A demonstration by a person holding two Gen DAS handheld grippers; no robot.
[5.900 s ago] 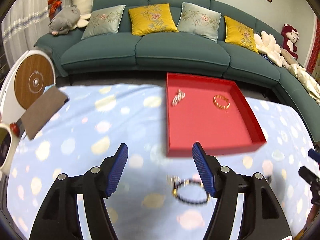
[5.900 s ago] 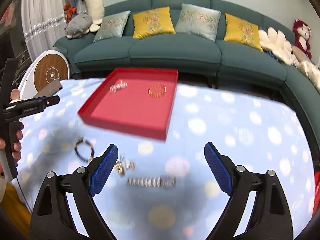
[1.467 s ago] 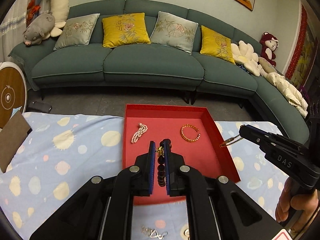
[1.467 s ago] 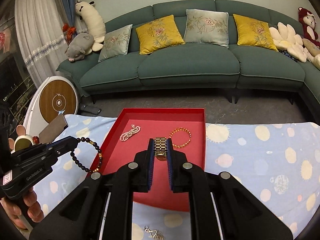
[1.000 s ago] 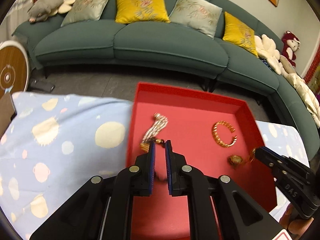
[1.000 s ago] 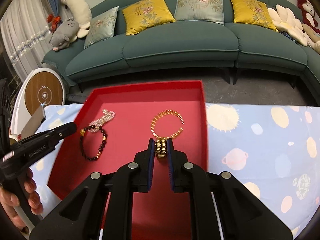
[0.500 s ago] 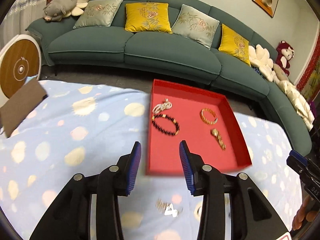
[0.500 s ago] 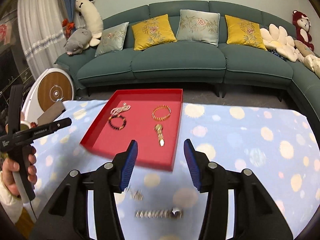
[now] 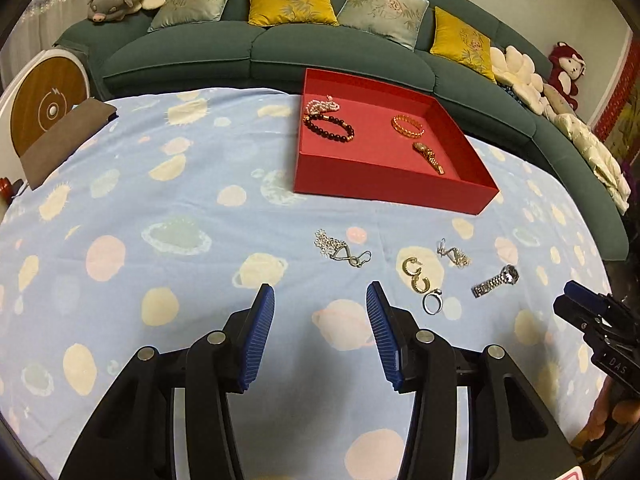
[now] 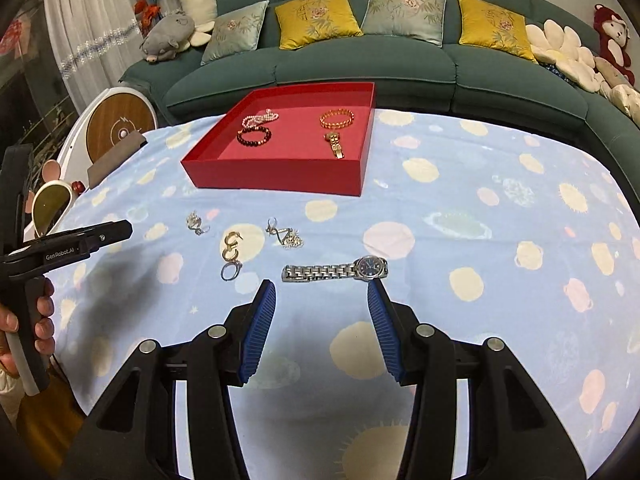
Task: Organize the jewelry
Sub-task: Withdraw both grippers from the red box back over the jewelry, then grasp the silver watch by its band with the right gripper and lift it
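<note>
The red tray [image 9: 392,190] [image 10: 276,178] holds a pearl strand [image 9: 322,106], a dark bead bracelet [image 9: 328,125] [image 10: 254,136], a gold bangle [image 9: 407,126] and a gold watch [image 9: 430,153] [image 10: 334,143]. On the blue cloth nearer me lie a silver watch [image 10: 336,270] [image 9: 496,280], gold hoop earrings [image 9: 416,274], a ring [image 9: 432,302] and two silver earrings [image 9: 340,250] [image 9: 454,254]. My left gripper [image 9: 320,292] hovers over bare cloth, its jaws opening with nothing between them. My right gripper [image 10: 321,286] stands open and empty just short of the silver watch.
A teal sofa [image 10: 320,60] with cushions and plush toys runs behind the table. At the left edge are a round white and wood device [image 10: 120,130], a brown pad [image 9: 60,140] and a mug [image 10: 50,204]. A hand [image 10: 40,320] holds the other gripper's handle.
Both grippers have let go in the tray, leaving the dark bead bracelet and the gold watch there. They opened and pulled back over the loose jewelry on the cloth.
</note>
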